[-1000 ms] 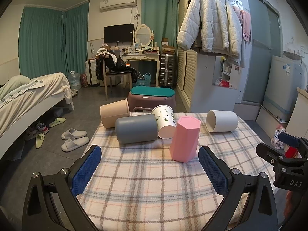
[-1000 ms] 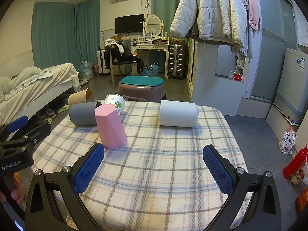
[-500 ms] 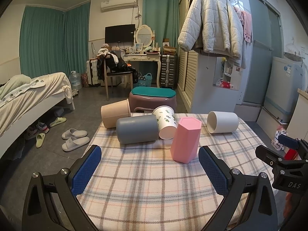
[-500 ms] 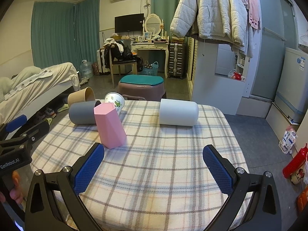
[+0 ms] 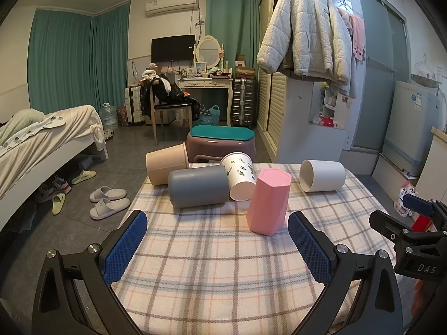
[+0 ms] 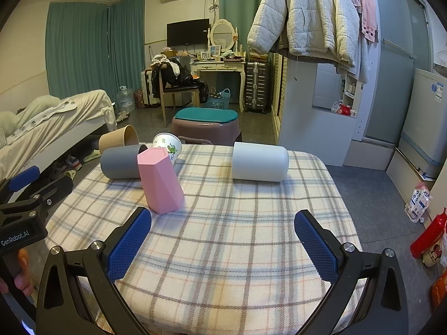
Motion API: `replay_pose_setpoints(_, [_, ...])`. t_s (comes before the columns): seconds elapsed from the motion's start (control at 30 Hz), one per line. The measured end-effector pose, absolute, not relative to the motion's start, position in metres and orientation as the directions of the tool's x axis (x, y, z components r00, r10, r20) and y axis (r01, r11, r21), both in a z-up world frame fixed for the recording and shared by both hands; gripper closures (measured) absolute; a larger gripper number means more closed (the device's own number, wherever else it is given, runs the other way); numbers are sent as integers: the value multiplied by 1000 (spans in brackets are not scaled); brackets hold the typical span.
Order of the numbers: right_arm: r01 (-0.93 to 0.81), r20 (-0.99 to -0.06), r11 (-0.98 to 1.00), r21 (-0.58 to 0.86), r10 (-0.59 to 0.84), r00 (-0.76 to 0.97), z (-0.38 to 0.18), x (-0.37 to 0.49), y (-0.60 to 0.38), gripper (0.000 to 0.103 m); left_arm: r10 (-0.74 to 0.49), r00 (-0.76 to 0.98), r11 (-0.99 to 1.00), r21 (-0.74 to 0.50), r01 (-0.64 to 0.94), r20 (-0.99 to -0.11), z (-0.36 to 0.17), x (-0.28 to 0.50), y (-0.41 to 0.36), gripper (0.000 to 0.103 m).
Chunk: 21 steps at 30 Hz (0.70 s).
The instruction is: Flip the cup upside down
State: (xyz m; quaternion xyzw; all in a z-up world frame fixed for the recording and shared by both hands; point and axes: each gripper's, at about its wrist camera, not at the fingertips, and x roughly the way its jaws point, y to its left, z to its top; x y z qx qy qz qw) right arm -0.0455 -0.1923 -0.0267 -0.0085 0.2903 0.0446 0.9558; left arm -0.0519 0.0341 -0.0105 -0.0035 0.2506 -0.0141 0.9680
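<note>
A pink faceted cup (image 5: 268, 201) (image 6: 160, 180) stands upside down on the plaid tablecloth (image 5: 218, 256). A grey cup (image 5: 198, 186) (image 6: 120, 161), a beige cup (image 5: 166, 163) (image 6: 118, 138), a white leaf-print cup (image 5: 240, 175) (image 6: 168, 145) and a plain white cup (image 5: 322, 175) (image 6: 259, 161) lie on their sides. My left gripper (image 5: 217, 247) is open and empty, well short of the cups. My right gripper (image 6: 223, 244) is open and empty, with the white cup ahead of it.
A purple stool with a teal seat (image 5: 220, 141) stands behind the table. A bed (image 5: 42, 142) and slippers (image 5: 107, 201) are on the left. A white cabinet (image 5: 307, 117) with a hanging jacket is on the right. A red bottle (image 6: 428, 236) is on the floor.
Both grippers have drifted slightly; the cups have not moved. Both stay open and empty.
</note>
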Motion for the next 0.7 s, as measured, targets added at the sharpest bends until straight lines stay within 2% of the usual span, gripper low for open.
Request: replay_pose_setpoints(0.7, [-97, -562, 995, 6, 83, 823, -28, -46, -189, 0, -26, 874, 1000, -12, 23, -485, -11, -52, 34, 0])
